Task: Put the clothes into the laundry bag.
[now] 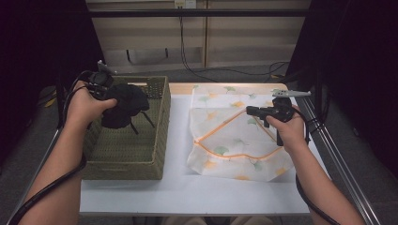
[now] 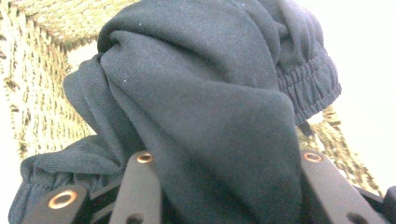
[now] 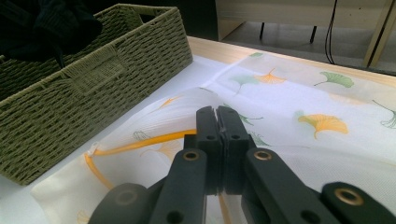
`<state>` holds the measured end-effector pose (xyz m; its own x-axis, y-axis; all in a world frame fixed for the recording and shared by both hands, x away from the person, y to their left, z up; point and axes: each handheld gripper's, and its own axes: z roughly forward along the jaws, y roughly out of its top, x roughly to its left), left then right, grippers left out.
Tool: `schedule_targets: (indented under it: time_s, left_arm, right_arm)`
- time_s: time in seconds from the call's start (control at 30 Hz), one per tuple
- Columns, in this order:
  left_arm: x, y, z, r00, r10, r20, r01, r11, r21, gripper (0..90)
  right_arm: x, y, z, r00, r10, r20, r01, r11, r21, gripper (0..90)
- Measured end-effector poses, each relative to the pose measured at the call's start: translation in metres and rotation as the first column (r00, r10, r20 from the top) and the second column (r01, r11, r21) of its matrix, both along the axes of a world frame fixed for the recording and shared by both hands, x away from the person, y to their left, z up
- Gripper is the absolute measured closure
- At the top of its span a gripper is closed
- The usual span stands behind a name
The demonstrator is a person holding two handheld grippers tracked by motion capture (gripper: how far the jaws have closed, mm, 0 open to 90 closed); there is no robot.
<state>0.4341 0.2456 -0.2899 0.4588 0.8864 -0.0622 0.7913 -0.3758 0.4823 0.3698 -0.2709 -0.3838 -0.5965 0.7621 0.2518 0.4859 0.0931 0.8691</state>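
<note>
Left gripper jaws clamp the black garment above the wicker basket — laundry bag lies rightward, its opening lifted by the right gripper's clenched jaws.

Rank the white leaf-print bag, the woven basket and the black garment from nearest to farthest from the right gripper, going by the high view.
From the right gripper:
1. Leaf-print bag, directly under it.
2. Woven basket, to its left across the table.
3. Black garment, held above the basket's far-left part.

Lab bench (dark curtains, cables)
</note>
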Motion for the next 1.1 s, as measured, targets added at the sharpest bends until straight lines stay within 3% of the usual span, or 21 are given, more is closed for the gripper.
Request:
schedule_targets:
  time_s: [0.3, 0.4, 0.5, 0.53, 0.6, 0.63, 0.97, 1.1]
  left_arm:
    - [0.0, -0.008, 0.013, 0.9987, -0.048, -0.019, 0.048, 0.9988, -0.006, 61.0]
    - [0.0, -0.011, 0.017, 0.9991, -0.04, -0.014, 0.04, 0.9991, -0.011, 61.0]
    - [0.0, -0.012, 0.023, 0.9978, -0.064, -0.015, 0.064, 0.9979, -0.002, 61.0]
    - [-0.001, -0.014, 0.023, 0.9989, -0.047, -0.01, 0.047, 0.9989, -0.008, 61.0]
    - [0.0, -0.014, 0.027, 0.9965, -0.082, -0.015, 0.082, 0.9967, 0.0, 61.0]
    - [-0.001, -0.017, 0.027, 0.998, -0.06, -0.02, 0.059, 0.9982, -0.011, 61.0]
    - [-0.003, -0.03, 0.042, 0.9911, -0.131, -0.022, 0.131, 0.9912, -0.017, 60.9]
    - [-0.003, -0.035, 0.047, 0.9908, -0.133, -0.022, 0.133, 0.9906, -0.033, 60.9]
  right_arm:
    - [0.0, -0.003, -0.001, 1.0, -0.003, -0.001, 0.003, 1.0, 0.005, 89.1]
    - [-0.001, -0.003, -0.002, 1.0, -0.004, -0.003, 0.004, 1.0, 0.003, 89.2]
    - [-0.001, -0.002, -0.003, 1.0, -0.003, -0.006, 0.003, 1.0, 0.005, 89.1]
    - [-0.001, -0.002, -0.003, 1.0, -0.002, -0.005, 0.002, 1.0, 0.004, 89.1]
    - [-0.001, -0.002, -0.003, 1.0, -0.003, -0.007, 0.003, 1.0, 0.002, 89.2]
    - [-0.001, -0.002, -0.003, 1.0, -0.003, -0.008, 0.003, 1.0, 0.003, 89.1]
    - [0.0, -0.002, -0.004, 1.0, -0.002, -0.009, 0.001, 1.0, -0.003, 89.2]
    - [0.0, -0.001, -0.004, 1.0, 0.0, -0.01, 0.0, 1.0, -0.003, 89.1]
